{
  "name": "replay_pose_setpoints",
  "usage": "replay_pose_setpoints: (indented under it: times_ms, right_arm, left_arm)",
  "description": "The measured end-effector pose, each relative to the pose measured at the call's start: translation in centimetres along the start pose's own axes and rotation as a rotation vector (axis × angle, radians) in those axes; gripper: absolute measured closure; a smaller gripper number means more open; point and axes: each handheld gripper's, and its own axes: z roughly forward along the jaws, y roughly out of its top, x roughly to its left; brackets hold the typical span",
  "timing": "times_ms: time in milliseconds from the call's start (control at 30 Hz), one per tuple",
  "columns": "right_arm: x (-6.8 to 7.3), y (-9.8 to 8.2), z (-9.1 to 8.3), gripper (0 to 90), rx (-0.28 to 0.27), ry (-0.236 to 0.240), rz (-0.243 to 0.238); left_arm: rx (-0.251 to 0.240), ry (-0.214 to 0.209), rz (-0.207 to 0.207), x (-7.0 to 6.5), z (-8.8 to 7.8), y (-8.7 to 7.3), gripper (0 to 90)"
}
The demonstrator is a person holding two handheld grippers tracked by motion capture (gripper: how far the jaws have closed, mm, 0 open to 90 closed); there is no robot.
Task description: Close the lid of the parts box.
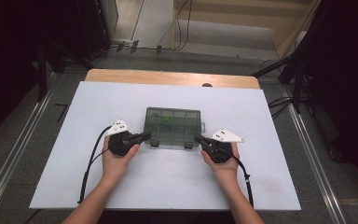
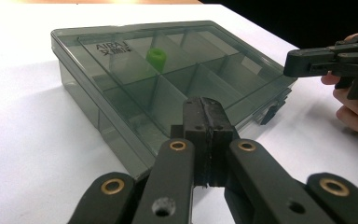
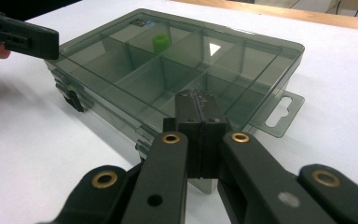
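The compartment box [image 1: 173, 127], smoky clear plastic with its lid down, lies mid-desk [image 1: 74, 140] between the two grippers. The left gripper [image 1: 145, 136] sits just beside its near left corner, the right gripper [image 1: 198, 138] just beside its near right corner. Both are closed, holding nothing. A green piece [image 2: 156, 57] rests inside.
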Motion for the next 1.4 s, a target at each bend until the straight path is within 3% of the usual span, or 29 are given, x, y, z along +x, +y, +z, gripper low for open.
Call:
replay_pose_setpoints:
  times_ms: [67, 133, 200, 300, 433, 467, 533, 633, 767, 1067, 1400]
  right_arm:
    - [0.1, 0.0, -0.1, 86.4, -0.001, -0.010, 0.005]
    - [0.2, -0.1, -0.2, 75.9, -0.010, -0.004, -0.009]
    - [0.3, -0.1, -0.4, 65.7, -0.034, 0.041, -0.018]
    - [0.4, 0.1, -0.7, 52.1, -0.060, 0.074, -0.025]
    - [0.6, 0.4, -1.1, 15.1, -0.061, 0.070, -0.014]
    - [0.6, 0.4, -1.2, 9.3, -0.061, 0.061, -0.010]
    - [0.5, 0.3, -1.5, 0.0, -0.065, 0.069, -0.005]
    - [0.2, 0.2, -2.1, 0.0, -0.081, 0.082, 0.009]
    - [-0.4, 0.1, -2.9, 0.0, -0.094, 0.065, 0.022]
    - [-0.7, -0.4, -4.5, 0.0, -0.097, 0.027, 0.004]
    - [-0.7, -1.2, -5.9, 0.0, -0.092, 0.001, -0.007]
  left_arm:
    - [-0.004, -0.003, 0.008, -0.1, -0.1, 0.0, 84.2]
    - [-0.019, 0.030, 0.011, -0.3, -0.2, 0.0, 75.6]
    - [-0.041, 0.049, 0.019, -0.5, -0.5, 0.0, 62.2]
    - [-0.055, 0.033, 0.015, -0.5, -0.8, 0.1, 40.7]
    - [-0.069, 0.001, 0.017, -0.7, -1.1, 0.1, 22.3]
    - [-0.067, -0.007, 0.036, -0.8, -1.1, 0.0, 18.1]
    - [-0.082, -0.035, 0.053, -0.9, -1.4, -0.1, 0.0]
    - [-0.084, -0.026, 0.048, -0.9, -1.9, 0.0, 0.0]
    - [-0.079, -0.026, 0.065, -1.0, -2.6, -0.1, 0.0]
    - [-0.069, -0.010, 0.104, -1.1, -4.0, -0.5, 0.0]
    - [-0.080, 0.005, 0.113, -0.9, -6.1, -1.2, 0.0]
